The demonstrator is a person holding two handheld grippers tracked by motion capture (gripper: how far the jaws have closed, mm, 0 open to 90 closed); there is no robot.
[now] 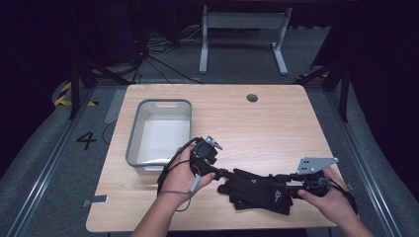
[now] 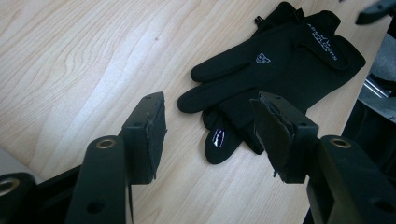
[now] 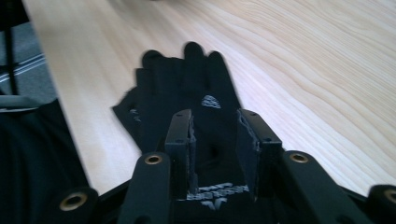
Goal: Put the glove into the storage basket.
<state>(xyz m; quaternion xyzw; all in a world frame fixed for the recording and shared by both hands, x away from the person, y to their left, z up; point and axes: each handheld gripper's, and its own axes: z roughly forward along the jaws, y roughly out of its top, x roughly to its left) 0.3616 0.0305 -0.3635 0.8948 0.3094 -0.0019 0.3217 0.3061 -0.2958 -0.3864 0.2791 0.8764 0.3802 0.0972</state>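
Black gloves (image 1: 259, 191) lie near the counter's (image 1: 276, 123) front edge; right gripper (image 3: 215, 135) jaws apart over their cuff, left gripper (image 2: 210, 135) jaws apart, empty.

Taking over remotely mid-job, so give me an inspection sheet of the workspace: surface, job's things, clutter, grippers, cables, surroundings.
Surface: wooden table, bare grain.
Job's things: black gloves stacked flat near the front edge; grey bin at the left, nothing seen inside.
Clutter: nothing seen.
Grippers: left gripper open, just short of the gloves' fingertips; right gripper open, jaws either side of the cuff.
Cables: one trails from the left gripper.
Surroundings: dark room, grey floor, white table frame behind.
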